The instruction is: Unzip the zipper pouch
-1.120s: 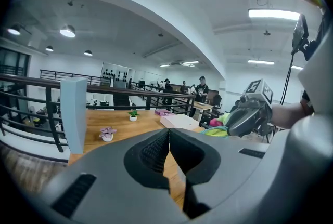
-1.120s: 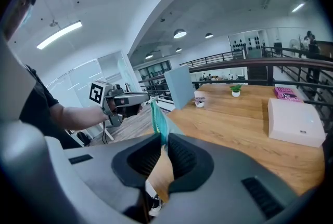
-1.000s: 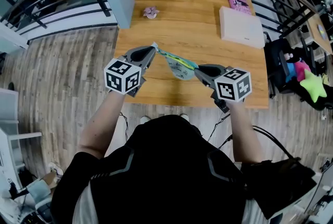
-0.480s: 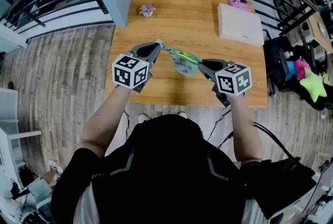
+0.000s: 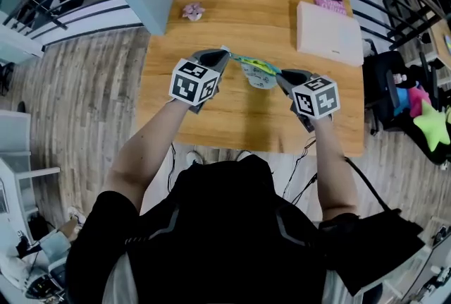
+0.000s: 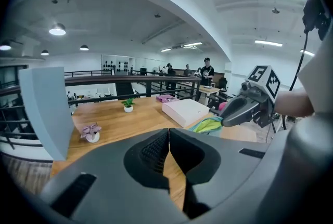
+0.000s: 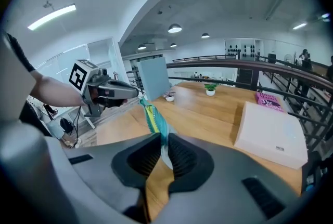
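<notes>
Pinching with the jaws of the left gripper (image 5: 223, 54), pressed fully together, one thin end of the teal and yellow fabric zipper pouch (image 5: 257, 74); not being able to tell pull tab from bare cloth there. Holding the pouch in the air above the wooden counter (image 5: 232, 13), top edge stretched taut, body sagging below it. Clamping with the jaws of the right gripper (image 5: 282, 75) the other end, a fold of fabric wedged between the pads. Probably risking a slip at the left through so slight a hold, by pulling apart too hard, and so dropping that side toward the counter. Possibly also risking only stretching the zipper, not opening it, by gripping cloth instead of the slider.
</notes>
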Motion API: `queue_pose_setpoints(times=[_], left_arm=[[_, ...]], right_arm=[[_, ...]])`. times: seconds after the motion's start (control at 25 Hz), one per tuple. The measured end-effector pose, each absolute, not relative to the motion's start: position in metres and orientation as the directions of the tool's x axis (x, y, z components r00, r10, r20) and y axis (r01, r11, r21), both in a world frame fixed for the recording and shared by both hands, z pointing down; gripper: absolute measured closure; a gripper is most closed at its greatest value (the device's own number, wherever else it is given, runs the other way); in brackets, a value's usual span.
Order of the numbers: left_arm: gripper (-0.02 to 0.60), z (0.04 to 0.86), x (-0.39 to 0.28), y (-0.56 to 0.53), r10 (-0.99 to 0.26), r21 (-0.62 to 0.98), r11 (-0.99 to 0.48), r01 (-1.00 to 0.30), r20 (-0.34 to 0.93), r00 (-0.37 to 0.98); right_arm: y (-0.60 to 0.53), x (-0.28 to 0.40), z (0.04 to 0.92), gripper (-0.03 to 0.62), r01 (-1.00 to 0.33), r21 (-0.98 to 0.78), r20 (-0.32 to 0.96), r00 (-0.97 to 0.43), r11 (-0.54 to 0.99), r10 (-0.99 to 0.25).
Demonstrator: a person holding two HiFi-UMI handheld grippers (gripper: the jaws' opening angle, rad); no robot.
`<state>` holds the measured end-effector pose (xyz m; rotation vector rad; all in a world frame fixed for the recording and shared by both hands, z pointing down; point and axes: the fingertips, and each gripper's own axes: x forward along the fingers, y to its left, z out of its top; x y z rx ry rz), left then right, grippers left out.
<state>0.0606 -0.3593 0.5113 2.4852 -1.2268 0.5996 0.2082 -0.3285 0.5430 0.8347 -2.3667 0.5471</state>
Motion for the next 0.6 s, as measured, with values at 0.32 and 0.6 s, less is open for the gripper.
queue_pose_setpoints(times=[0.32,0.6], left_arm=[[0.551,0.529,0.083,-0.398,-0.711,0.074,-0.523,-0.849,0.512,0.483],[0.551,0.579,0.092,-0.375,-0.663,0.124,-0.512,-0.850,0.572,0.483]], right_arm=[[-0.381,0.229,0.566,0.542,-0.630,-0.103,0.610,-0.651,0.770,-0.451],[-0.366,0.238,0.615,0.542,-0.610,-0.149,0.641,-0.659,0.778,-0.394]])
